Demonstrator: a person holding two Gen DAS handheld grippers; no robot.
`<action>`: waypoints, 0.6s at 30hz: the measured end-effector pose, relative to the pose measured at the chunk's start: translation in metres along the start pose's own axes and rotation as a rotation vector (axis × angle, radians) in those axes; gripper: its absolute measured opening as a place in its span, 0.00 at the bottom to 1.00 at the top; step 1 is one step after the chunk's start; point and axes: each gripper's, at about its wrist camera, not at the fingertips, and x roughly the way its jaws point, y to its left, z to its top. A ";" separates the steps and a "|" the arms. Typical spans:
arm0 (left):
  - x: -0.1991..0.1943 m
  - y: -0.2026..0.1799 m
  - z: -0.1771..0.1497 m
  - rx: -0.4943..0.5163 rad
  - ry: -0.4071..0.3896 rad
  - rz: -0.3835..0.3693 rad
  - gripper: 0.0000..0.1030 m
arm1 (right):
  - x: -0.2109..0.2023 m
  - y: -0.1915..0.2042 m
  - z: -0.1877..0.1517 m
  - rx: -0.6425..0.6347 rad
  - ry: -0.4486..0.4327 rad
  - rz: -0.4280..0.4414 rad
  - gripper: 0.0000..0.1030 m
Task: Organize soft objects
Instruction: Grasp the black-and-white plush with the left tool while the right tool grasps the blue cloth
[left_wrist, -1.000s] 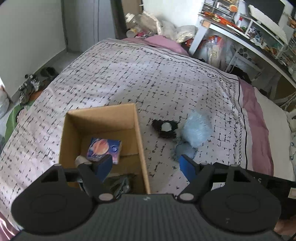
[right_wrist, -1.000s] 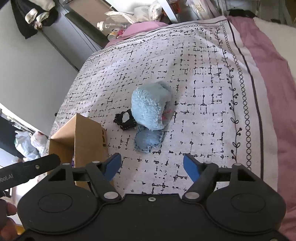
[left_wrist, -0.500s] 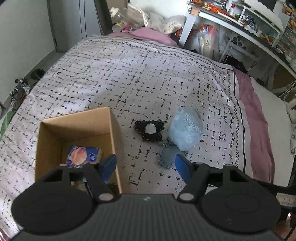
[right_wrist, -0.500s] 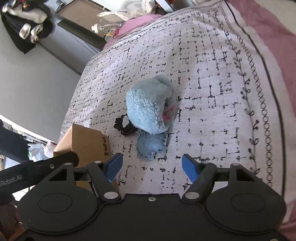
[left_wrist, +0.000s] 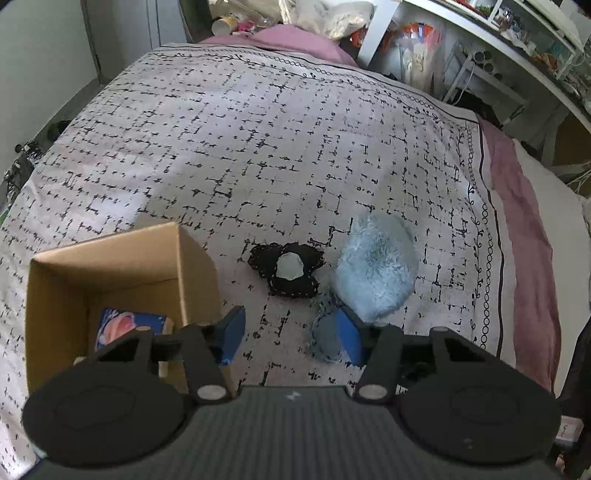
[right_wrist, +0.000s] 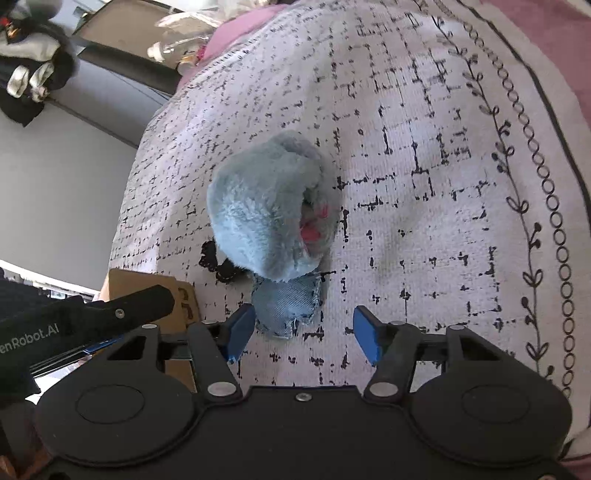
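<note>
A fluffy light-blue plush (left_wrist: 376, 266) (right_wrist: 266, 214) lies on the patterned bedspread. A small denim piece (left_wrist: 327, 338) (right_wrist: 286, 302) lies just in front of it. A black soft item with a white centre (left_wrist: 286, 267) lies to its left; only its edge (right_wrist: 214, 264) shows in the right wrist view. An open cardboard box (left_wrist: 110, 258) (right_wrist: 147, 282) stands at the left, with a colourful printed item (left_wrist: 125, 325) inside. My left gripper (left_wrist: 290, 336) is open and empty, above the bedspread beside the box. My right gripper (right_wrist: 303, 334) is open and empty, just short of the denim piece.
The bedspread (left_wrist: 258, 129) spreads wide beyond the objects. A pink sheet (left_wrist: 524, 229) runs along the right edge. A cluttered white desk (left_wrist: 480, 33) stands at the back right. Bottles and bags (left_wrist: 258, 18) sit at the head of the bed. The left gripper's arm (right_wrist: 85, 317) shows at left.
Both grippers have moved forward toward the plush and denim piece, which now look larger. The left gripper has shifted right, off the box. Both stay open.
</note>
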 end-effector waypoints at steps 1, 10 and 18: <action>0.003 -0.001 0.002 0.004 0.003 -0.001 0.53 | 0.003 -0.001 0.001 0.010 0.008 0.003 0.54; 0.026 -0.005 0.017 0.025 0.047 0.013 0.54 | 0.024 0.001 0.009 0.033 0.029 0.027 0.54; 0.044 -0.010 0.022 0.050 0.074 0.018 0.54 | 0.032 0.002 0.010 -0.005 0.032 0.019 0.23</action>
